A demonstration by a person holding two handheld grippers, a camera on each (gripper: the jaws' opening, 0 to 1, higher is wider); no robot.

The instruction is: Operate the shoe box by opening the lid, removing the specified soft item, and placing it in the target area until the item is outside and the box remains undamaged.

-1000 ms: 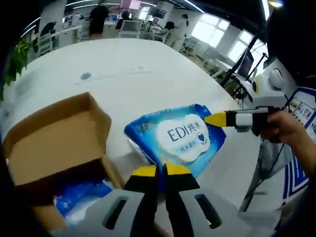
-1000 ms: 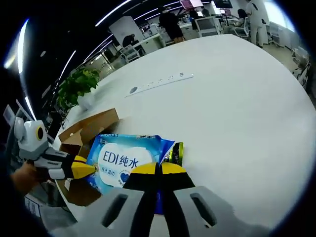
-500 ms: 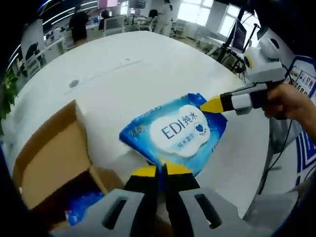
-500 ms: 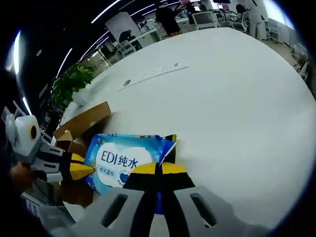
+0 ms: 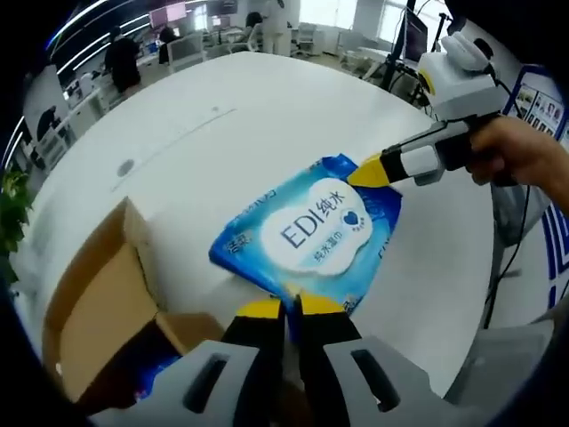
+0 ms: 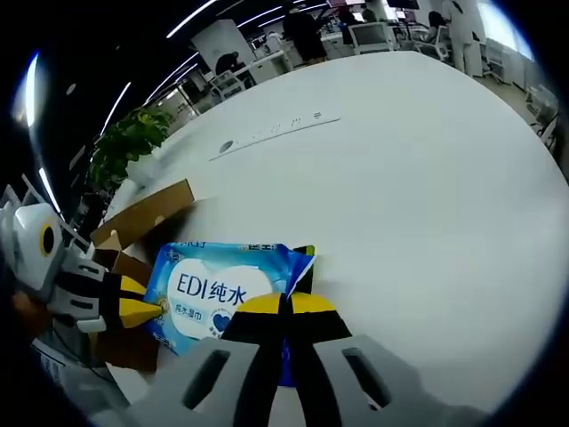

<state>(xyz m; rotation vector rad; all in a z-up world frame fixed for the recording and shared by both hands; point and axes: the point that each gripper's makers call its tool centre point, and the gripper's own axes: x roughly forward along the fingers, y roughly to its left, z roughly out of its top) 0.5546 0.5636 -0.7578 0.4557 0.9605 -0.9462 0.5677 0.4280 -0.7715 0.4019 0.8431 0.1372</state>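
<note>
Left gripper view: wipes pack [image 5: 316,234] is held off the white table [image 5: 187,133], pinched at opposite edges, prob. so the soft pack stays flat w/o sagging. Left gripper [image 5: 283,309] is clamped on its 6 o'clock edge, right gripper [image 5: 366,173] on the 2 o'clock corner. Open cardboard box [image 5: 98,302] sits at 8 o'clock, pack already outside; placement not yet done.

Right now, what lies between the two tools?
The blue wipes pack spans the stretch between them: the left tool is shut on one edge and the right tool on the opposite end, as the left gripper view shows.
</note>
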